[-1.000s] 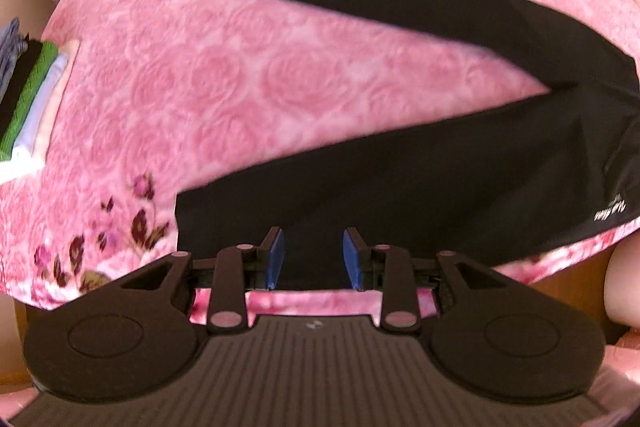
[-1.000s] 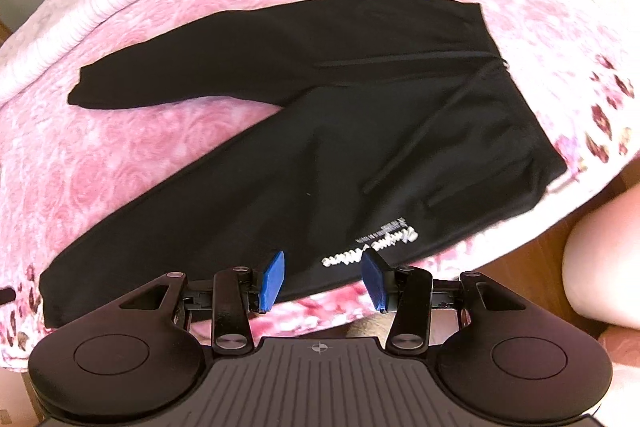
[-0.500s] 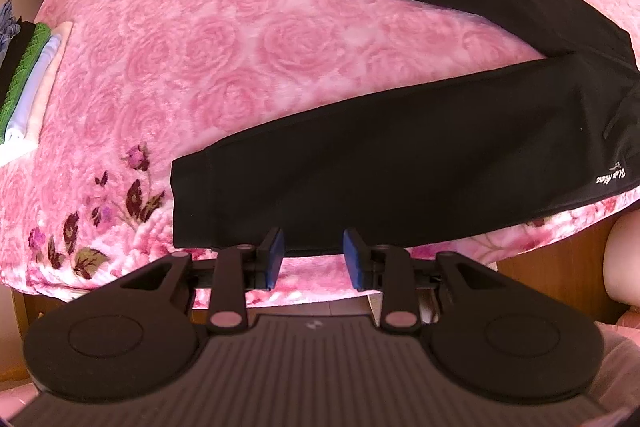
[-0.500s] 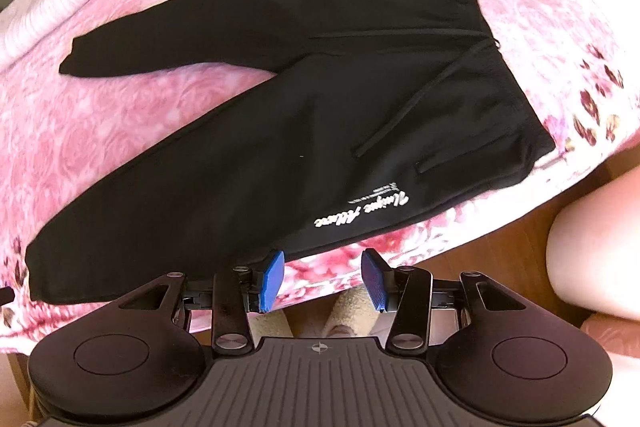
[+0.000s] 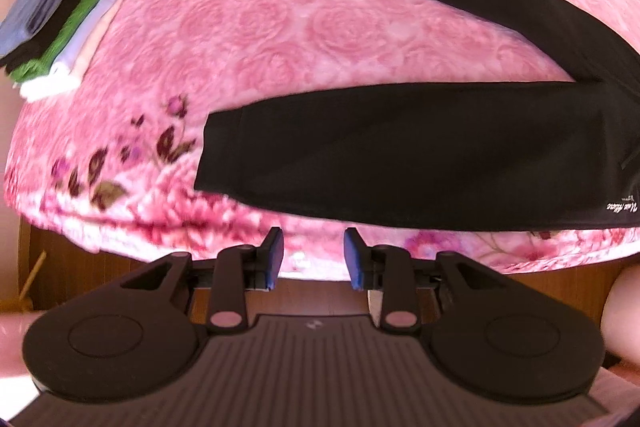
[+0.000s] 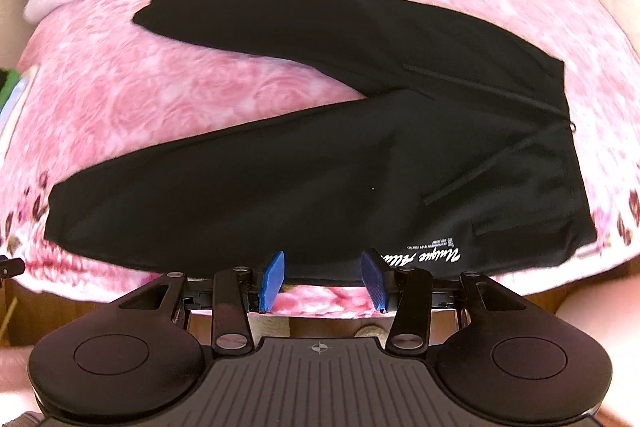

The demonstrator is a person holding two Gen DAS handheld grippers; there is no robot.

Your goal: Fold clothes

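Black trousers (image 6: 320,167) lie spread flat, both tongs (image 5: 314,259) (image 6: 322,281) empty.

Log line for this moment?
left hand-held gripper: open, empty | right hand-held gripper: open, empty | black pants: flat, unfolded | bedspread

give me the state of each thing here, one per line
trousers: unfolded, flat on the bed, legs spread apart
drawstring: untied, loose across the waist
pile of clothes: folded, stacked at the bed's far left edge
bedspread: spread smooth
left gripper: open, empty
right gripper: open, empty
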